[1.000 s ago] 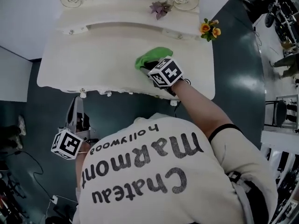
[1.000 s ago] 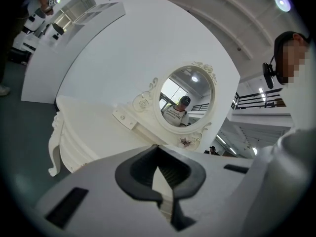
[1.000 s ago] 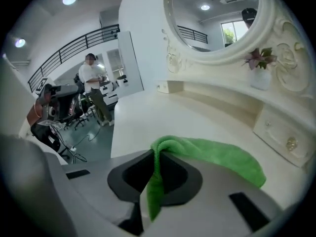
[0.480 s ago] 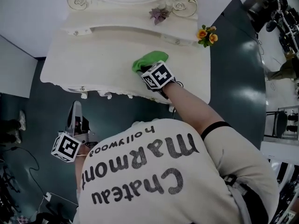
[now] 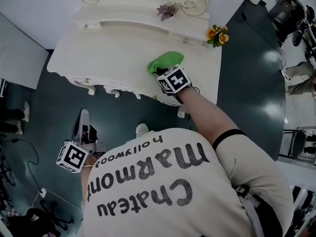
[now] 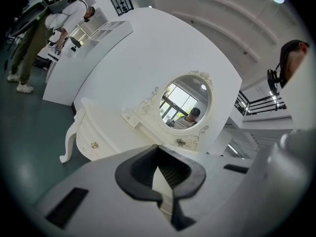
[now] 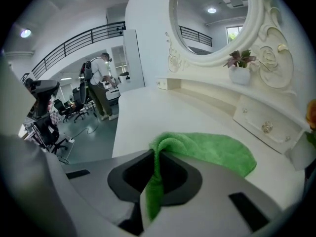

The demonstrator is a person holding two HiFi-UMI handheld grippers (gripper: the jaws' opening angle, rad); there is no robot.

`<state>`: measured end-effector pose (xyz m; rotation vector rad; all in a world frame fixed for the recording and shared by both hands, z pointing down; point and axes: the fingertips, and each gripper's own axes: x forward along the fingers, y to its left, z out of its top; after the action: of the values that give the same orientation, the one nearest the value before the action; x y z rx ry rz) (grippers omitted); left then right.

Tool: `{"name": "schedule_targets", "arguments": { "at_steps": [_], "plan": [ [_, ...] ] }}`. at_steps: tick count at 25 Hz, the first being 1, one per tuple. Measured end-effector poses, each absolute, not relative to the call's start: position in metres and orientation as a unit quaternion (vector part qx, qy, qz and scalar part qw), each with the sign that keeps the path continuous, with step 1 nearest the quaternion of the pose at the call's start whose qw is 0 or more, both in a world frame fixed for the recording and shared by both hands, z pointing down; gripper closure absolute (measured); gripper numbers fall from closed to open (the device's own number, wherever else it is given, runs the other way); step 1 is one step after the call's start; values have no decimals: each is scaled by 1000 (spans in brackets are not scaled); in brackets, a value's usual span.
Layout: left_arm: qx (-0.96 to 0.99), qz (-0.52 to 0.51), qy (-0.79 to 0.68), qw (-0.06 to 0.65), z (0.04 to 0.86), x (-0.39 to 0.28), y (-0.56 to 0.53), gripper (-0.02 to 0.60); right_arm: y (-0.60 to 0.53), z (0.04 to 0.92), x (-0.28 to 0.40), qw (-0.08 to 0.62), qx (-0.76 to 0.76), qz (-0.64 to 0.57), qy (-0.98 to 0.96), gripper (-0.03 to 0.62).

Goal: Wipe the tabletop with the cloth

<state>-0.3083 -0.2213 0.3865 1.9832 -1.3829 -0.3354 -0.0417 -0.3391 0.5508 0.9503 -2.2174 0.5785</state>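
Observation:
A green cloth lies on the white dressing table's top, right of its middle and near the front edge. My right gripper is shut on the cloth's near edge and reaches over the table front. In the right gripper view a fold of the cloth runs up between the jaws of the right gripper, and the rest lies spread on the tabletop. My left gripper hangs low beside the person's body, away from the table. In its own view the left gripper is shut and holds nothing.
A small purple plant stands on the raised back shelf below the oval mirror. Orange flowers sit at the table's right end. Small drawers line the back. A person stands far off on the dark green floor.
The right gripper has slid the cloth a little to the right along the tabletop. The head view has shifted. The left gripper stays low at the person's side.

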Motion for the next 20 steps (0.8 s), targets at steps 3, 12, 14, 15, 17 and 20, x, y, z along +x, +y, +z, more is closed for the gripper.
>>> {"name": "schedule_targets", "arguments": {
  "at_steps": [3, 12, 14, 15, 17, 20],
  "plan": [
    [764, -141, -524, 348, 380, -292, -202, 574, -326, 551, -21, 327, 365, 219, -844, 546],
    [776, -89, -531, 330, 387, -255, -160, 574, -286, 550, 42, 315, 397, 204, -837, 546],
    [779, -88, -522, 337, 389, -243, -147, 574, -277, 550, 60, 315, 405, 208, -833, 546],
    [779, -87, -519, 341, 392, -239, -141, 574, -274, 549, 69, 314, 411, 209, -830, 546],
    [776, -86, -518, 349, 398, -236, -126, 574, -266, 550, 86, 313, 422, 210, -825, 546],
    [768, -81, -525, 359, 409, -238, -106, 574, -254, 550, 106, 311, 439, 213, -816, 546]
  ]
}}
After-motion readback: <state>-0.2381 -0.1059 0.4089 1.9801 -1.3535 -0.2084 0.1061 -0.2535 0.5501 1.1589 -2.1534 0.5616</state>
